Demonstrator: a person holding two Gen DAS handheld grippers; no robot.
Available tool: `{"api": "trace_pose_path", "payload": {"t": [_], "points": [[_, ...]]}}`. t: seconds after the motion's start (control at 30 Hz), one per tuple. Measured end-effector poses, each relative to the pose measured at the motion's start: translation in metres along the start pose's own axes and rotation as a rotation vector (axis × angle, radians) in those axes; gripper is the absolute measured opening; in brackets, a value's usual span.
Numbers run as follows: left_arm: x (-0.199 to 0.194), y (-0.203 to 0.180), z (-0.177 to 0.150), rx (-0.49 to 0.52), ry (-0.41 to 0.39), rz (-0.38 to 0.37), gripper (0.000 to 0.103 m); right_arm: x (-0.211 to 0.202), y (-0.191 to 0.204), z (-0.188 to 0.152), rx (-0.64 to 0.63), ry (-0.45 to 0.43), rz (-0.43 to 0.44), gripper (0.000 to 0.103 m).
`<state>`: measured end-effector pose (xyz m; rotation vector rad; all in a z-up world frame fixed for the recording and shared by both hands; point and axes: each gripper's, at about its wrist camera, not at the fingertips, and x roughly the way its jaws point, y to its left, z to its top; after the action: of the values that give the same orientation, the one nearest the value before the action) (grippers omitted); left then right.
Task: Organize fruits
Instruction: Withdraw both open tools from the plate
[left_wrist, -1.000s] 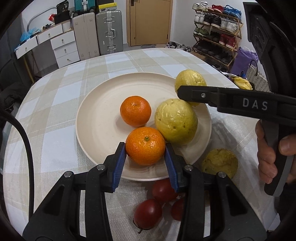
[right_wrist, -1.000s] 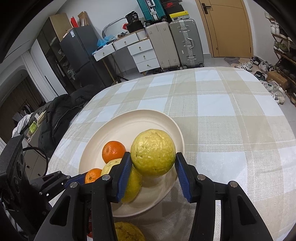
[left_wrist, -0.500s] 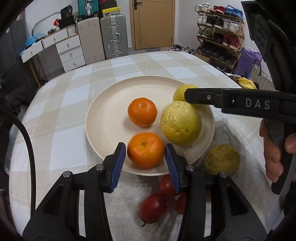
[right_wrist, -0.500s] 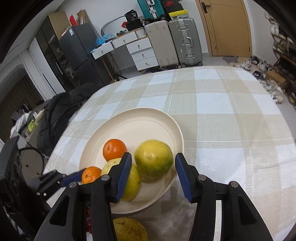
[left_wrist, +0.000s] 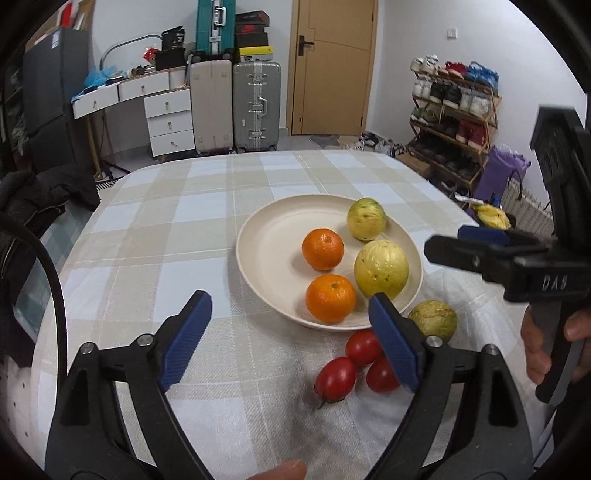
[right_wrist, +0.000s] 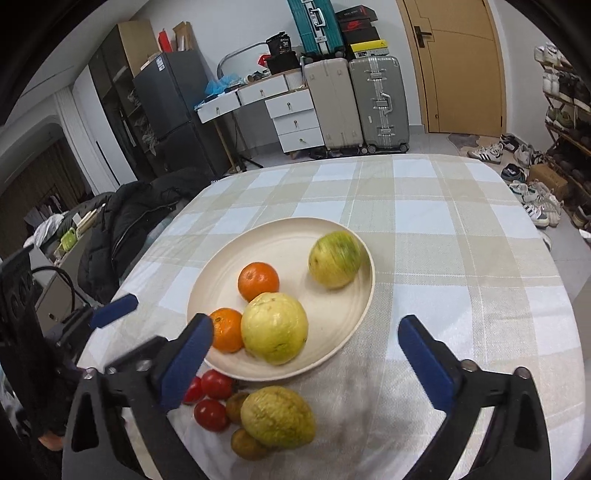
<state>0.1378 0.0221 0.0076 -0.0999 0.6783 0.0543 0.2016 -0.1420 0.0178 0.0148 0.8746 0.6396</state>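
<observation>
A: Spreading wider, the left gripper (left_wrist: 290, 334) and right gripper (right_wrist: 304, 354) pinch nothing; round orange tangerines (left_wrist: 330, 298) and bumpy yellow-green guavas (right_wrist: 274, 328) fill the cream round plate (left_wrist: 258, 258).

B: Approach low for the red tomatoes (left_wrist: 335, 377) beside the plate's near edge; they would roll.

Bare tablecloth (right_wrist: 461, 258) beyond plate (right_wrist: 229, 266), tomatoes (right_wrist: 212, 400) crowding near edge

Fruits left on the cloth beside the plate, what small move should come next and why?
Probably lower the left gripper onto the nearest red tomato. Its jaws are opening with nothing between them, and the three tomatoes still lie off the plate.
</observation>
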Motion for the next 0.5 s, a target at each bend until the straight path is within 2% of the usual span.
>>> {"api": "trace_pose_path", "payload": {"t": [0.07,0.4,0.5], "points": [[-0.011,0.004,-0.002,-0.023,-0.017,-0.001,0.102,-0.006,0.005,-0.004,-0.014,-0.011,0.001,0.103],[-0.050,0.001,-0.020,0.000,-0.044,0.019,0.102,-0.023,0.012,-0.030,-0.041,-0.002,-0.053,0.103],[-0.054,0.000,-0.025,-0.001,-0.044,0.018,0.102,-0.027,0.009,-0.031,-0.031,0.007,-0.045,0.103]]}}
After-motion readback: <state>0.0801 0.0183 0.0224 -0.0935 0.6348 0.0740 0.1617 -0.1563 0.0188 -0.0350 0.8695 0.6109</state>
